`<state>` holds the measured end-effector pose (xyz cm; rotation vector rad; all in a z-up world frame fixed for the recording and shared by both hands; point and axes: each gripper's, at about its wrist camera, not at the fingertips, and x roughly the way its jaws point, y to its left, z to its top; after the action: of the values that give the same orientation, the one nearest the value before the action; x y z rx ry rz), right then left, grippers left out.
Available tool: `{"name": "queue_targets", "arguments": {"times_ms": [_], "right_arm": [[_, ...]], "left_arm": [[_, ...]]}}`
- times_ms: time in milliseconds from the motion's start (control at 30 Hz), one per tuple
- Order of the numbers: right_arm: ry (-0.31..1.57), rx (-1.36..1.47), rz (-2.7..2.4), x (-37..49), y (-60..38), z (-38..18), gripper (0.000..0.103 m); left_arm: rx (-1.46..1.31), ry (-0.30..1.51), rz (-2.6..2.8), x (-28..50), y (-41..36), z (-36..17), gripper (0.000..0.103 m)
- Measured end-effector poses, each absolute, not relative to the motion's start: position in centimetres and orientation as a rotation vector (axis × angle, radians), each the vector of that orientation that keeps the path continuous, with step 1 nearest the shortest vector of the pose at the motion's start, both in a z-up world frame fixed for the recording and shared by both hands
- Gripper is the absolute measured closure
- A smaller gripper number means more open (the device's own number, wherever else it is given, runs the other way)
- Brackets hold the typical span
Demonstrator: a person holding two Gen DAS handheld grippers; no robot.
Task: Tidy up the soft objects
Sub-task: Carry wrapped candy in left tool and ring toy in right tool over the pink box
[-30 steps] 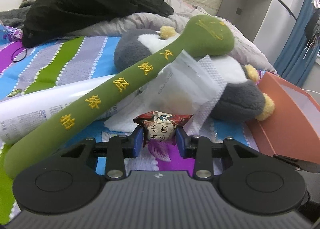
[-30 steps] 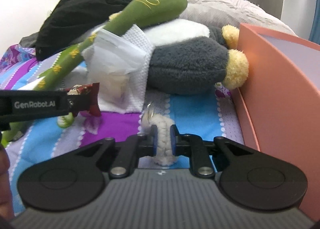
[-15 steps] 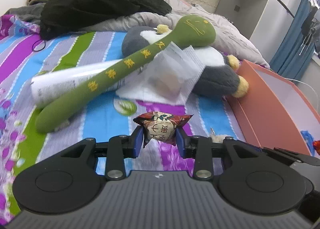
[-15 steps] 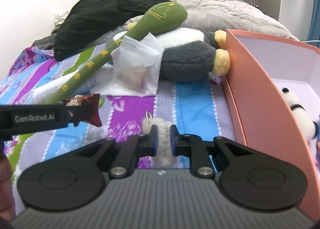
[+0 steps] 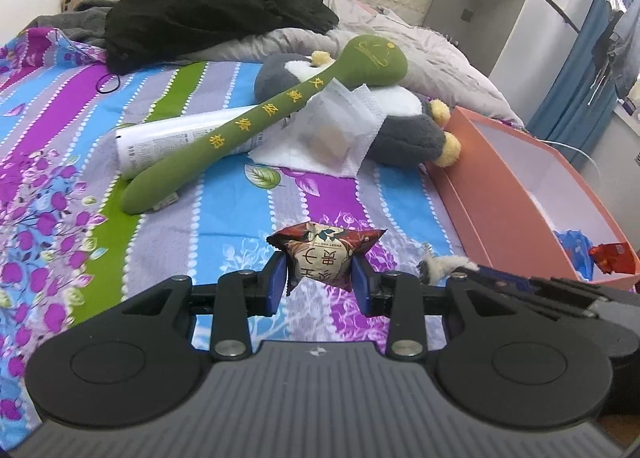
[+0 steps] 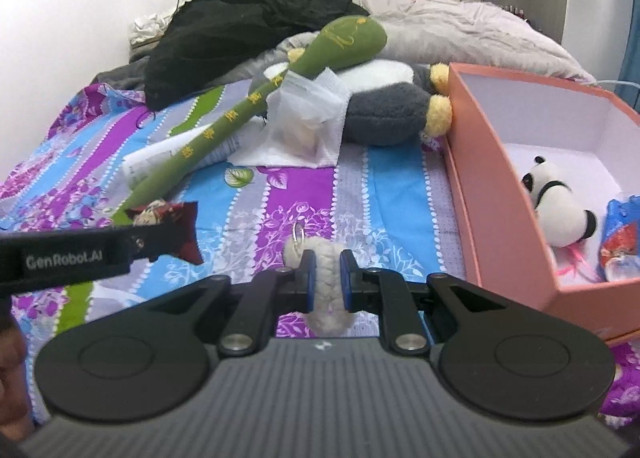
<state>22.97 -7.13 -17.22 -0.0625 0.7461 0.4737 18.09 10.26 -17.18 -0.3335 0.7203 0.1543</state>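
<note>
Striped and flowered, the bedspread (image 5: 224, 218) carries a loose heap of soft things, with an open pink box (image 6: 472, 162) at its right edge. The left gripper (image 5: 320, 280) has its jaws closed on a dark red snack packet (image 5: 322, 254), held clear of the bed. The right gripper (image 6: 326, 278) has its jaws clamped on a cream plush keychain (image 6: 326, 298), also lifted, with its metal ring (image 6: 298, 236) sticking up beside the left jaw.

Risks, as I judge them: the packet is a puffy foil pillow gripped across its middle, so it could squirt out of the jaws if tilted on the way to the box. The keychain is pinched on a narrow band of fluff, and it may sag or slip free. Both grippers sit close together (the left one crosses the lower left of the right wrist view), so moving both toward the box at once could make them collide, or clip the box wall.

Still on the bed lie the green plush stick (image 5: 260, 126), the grey and white plush toy (image 5: 404, 130), a white tissue pack (image 5: 336, 138) and a white tube (image 5: 168, 138).

Only the right wrist view looks well into the box, showing a small panda plush (image 6: 560, 202) and a blue and red packet (image 6: 620, 234). The left wrist view shows the packet's printed face, and more of the black garment (image 5: 208, 6) near the headboard.
</note>
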Motion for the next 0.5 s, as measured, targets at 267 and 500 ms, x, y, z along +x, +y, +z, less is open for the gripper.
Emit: {"name": "queue_targets", "arguments": {"times_ms": [267, 500], "right_arm": [[0.702, -0.031, 0.492, 20.3, -8.0, -13.9, 0.086], [0.650, -0.010, 0.501, 18.5, -9.1, -11.2, 0.086]], "left_arm": [[-0.326, 0.690, 0.134, 15.1, 9.5, -14.4, 0.062], [-0.321, 0.661, 0.103, 13.3, 8.5, -11.8, 0.063]]}}
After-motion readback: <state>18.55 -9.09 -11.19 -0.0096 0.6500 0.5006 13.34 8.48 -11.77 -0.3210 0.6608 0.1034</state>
